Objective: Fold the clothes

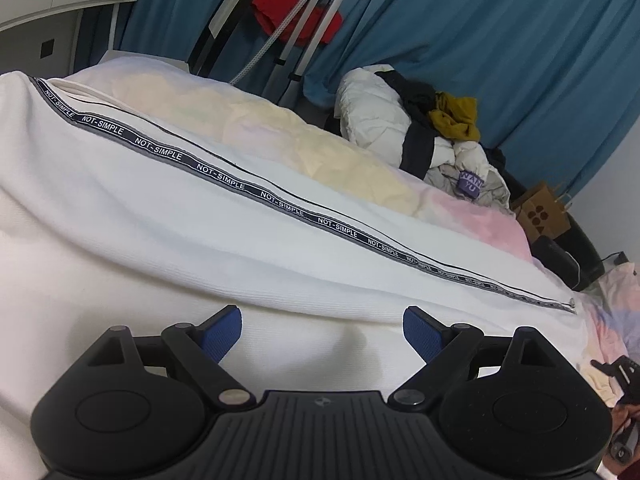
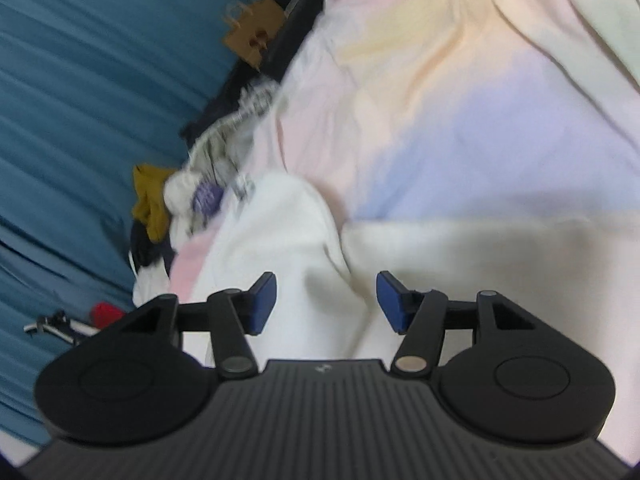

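A white knit garment point(image 1: 168, 224) with a dark "NOT-SIMPLE" zipper tape point(image 1: 224, 178) lies spread on the bed. My left gripper point(image 1: 322, 330) is open just above its near part, blue pads point(image 1: 222, 332) wide apart, holding nothing. In the right wrist view the same white garment point(image 2: 288, 240) lies bunched with a fold ridge running between my fingers. My right gripper point(image 2: 326, 300) is open over that fold, blue pads point(image 2: 390, 304) apart. The right gripper also shows at the left wrist view's right edge point(image 1: 624, 376).
The bed has a pastel tie-dye sheet point(image 2: 460, 112). A pile of clothes point(image 1: 420, 128) with a white puffer jacket and mustard cloth sits at the bed's far side. Blue curtains point(image 1: 500, 40), a red cloth on a stand point(image 1: 288, 12) and a cardboard bag point(image 1: 544, 212) lie beyond.
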`<state>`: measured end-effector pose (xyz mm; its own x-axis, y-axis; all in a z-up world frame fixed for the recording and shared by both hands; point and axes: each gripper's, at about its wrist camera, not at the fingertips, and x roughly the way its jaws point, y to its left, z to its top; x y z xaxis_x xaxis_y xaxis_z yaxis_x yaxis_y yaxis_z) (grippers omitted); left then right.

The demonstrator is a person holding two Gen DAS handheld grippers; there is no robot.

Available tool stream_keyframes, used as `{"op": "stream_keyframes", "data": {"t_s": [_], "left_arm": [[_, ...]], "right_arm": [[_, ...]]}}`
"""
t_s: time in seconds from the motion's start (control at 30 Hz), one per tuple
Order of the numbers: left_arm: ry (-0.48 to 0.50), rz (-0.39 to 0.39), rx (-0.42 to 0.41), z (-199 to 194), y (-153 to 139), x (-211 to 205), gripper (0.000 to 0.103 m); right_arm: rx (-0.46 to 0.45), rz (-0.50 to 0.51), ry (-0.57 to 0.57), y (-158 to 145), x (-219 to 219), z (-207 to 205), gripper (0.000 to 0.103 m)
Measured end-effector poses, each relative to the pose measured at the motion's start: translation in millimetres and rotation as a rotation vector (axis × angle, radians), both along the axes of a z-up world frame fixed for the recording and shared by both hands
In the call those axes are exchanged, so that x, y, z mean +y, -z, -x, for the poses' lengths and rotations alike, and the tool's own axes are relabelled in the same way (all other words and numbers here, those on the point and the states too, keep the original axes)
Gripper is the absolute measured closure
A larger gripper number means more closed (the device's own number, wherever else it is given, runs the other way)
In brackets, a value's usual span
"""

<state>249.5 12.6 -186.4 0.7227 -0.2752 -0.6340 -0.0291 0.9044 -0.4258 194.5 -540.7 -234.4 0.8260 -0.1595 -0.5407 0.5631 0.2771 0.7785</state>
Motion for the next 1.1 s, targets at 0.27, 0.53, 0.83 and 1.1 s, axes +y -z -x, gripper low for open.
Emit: {"op": "stream_keyframes", "data": {"t_s": [0.27, 0.53, 0.83, 1.1], "left_arm": [[-0.023, 0.033, 0.009, 3.9, -1.5, 6.1, 0.013], [-0.045, 0.055, 0.030, -3.4, 6.3, 9.3, 0.013], [-0.035, 0.025, 0.035, -9.0, 12.0, -0.5, 0.013], [-0.045, -0.008, -0.018, 1.4, -8.0, 2.7, 0.013]], "right_arm": [[-0.205, -0.238, -0.090, 53.1, 6.1, -28.9, 0.047], [-0.426, 0.036, 0.096, 28.4, -8.7, -25.8, 0.088], [-0.132, 0.314, 0.020, 13.7, 2.5, -44.6, 0.090], [0.028, 0.336, -0.055, -0.9, 15.0, -24.7, 0.075]]}}
